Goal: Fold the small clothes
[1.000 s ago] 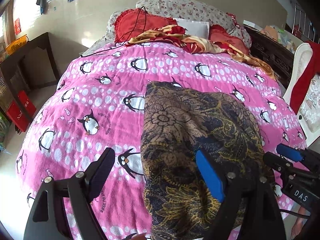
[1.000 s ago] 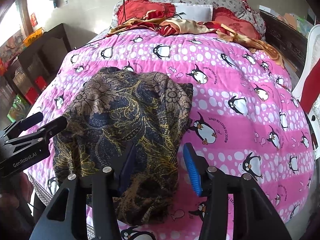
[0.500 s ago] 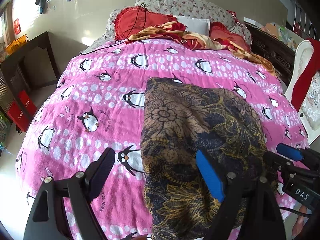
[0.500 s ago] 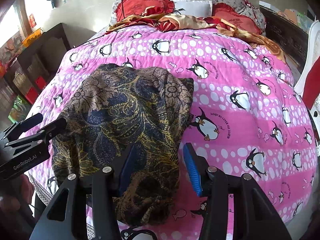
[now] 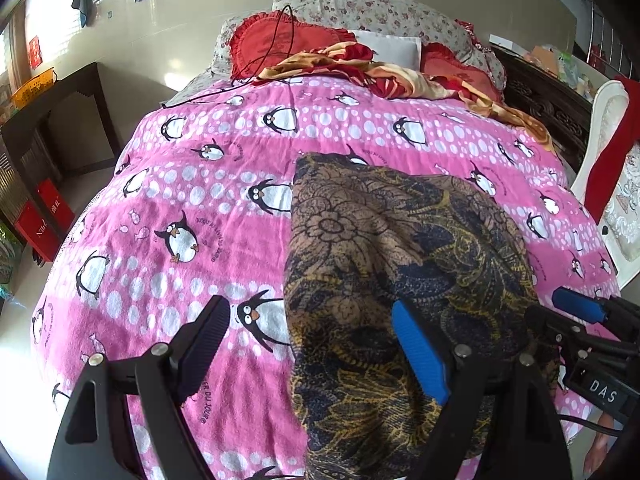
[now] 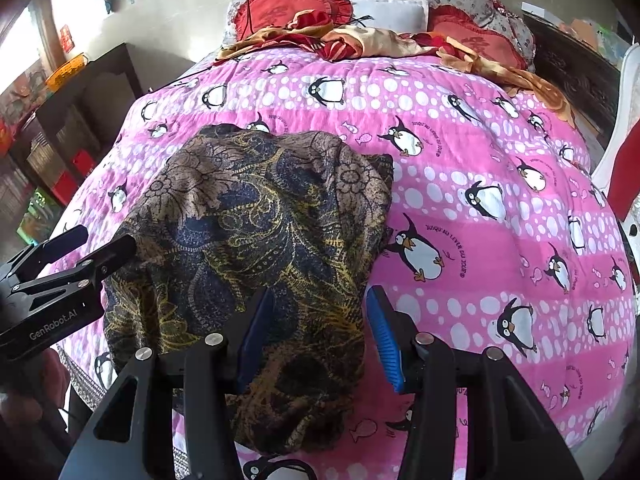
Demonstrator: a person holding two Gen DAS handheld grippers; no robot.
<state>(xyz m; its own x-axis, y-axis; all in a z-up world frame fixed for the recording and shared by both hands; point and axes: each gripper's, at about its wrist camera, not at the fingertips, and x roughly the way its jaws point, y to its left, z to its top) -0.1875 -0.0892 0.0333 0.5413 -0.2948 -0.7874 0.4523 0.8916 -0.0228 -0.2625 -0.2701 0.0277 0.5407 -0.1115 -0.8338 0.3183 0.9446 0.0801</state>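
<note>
Left to right: the left gripper (image 5: pixel 308 344), jaws wide and holding nothing, hangs over the garment's (image 5: pixel 400 264) near left edge; the right gripper (image 6: pixel 316 332), jaws moderately apart and also holding nothing, straddles its near right edge. One dark floral garment lies on the bed (image 5: pixel 192 184), long axis running away from both grippers, about equally near each. Two grippers, one garment.

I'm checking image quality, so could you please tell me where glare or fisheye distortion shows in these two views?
Left wrist view: window glare washes out the wall's upper left; the pink penguin-print blanket bulges barrel-like. Right wrist view: softer light, the same curvature, dark vignetted corners.
</note>
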